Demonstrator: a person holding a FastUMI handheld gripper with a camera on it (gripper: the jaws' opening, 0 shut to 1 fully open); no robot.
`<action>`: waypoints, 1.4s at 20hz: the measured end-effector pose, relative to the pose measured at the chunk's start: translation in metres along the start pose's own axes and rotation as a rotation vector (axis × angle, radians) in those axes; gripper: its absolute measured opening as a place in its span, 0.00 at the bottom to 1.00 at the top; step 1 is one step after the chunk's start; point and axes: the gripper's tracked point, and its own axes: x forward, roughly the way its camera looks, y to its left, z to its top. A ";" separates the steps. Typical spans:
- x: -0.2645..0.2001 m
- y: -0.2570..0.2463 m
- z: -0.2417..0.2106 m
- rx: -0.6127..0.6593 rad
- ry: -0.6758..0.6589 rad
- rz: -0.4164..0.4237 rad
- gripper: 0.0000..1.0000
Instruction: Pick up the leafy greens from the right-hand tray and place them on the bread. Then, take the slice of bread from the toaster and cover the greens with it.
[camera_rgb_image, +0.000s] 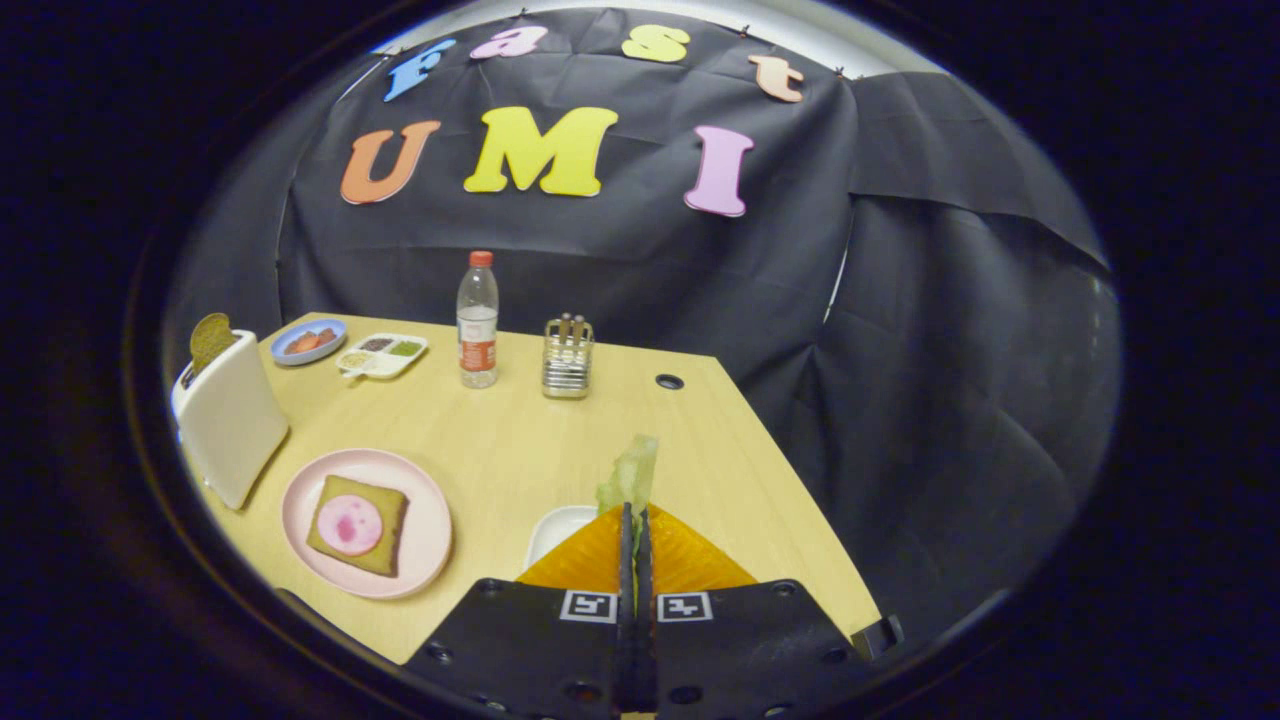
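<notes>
Leafy greens (630, 475) pinched between the fingers of the gripper (635, 520), leaf standing up past the tips, lifted above the white tray (555, 530) just ahead and slightly left; fingers pressed together on the leaf. Left of the fingers: pink plate (420, 550) carrying bread (385, 520) topped with a round pink slice (349, 525). Farther left, white toaster (230, 420) with a bread slice (209, 340) sticking out of its slot. Well beyond the tips on the wooden table (520, 440): water bottle (478, 320); metal holder (568, 358); small blue dish (308, 341); divided tray (382, 354).

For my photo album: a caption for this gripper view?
Gripper shut on leafy greens, lifted over the tray, plated bread ahead.
</notes>
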 end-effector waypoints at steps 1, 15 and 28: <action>-0.006 0.013 0.002 -0.009 -0.011 0.014 0.00; -0.060 0.229 0.019 -0.041 -0.063 0.395 0.00; 0.031 0.247 -0.014 -0.042 0.057 0.396 0.00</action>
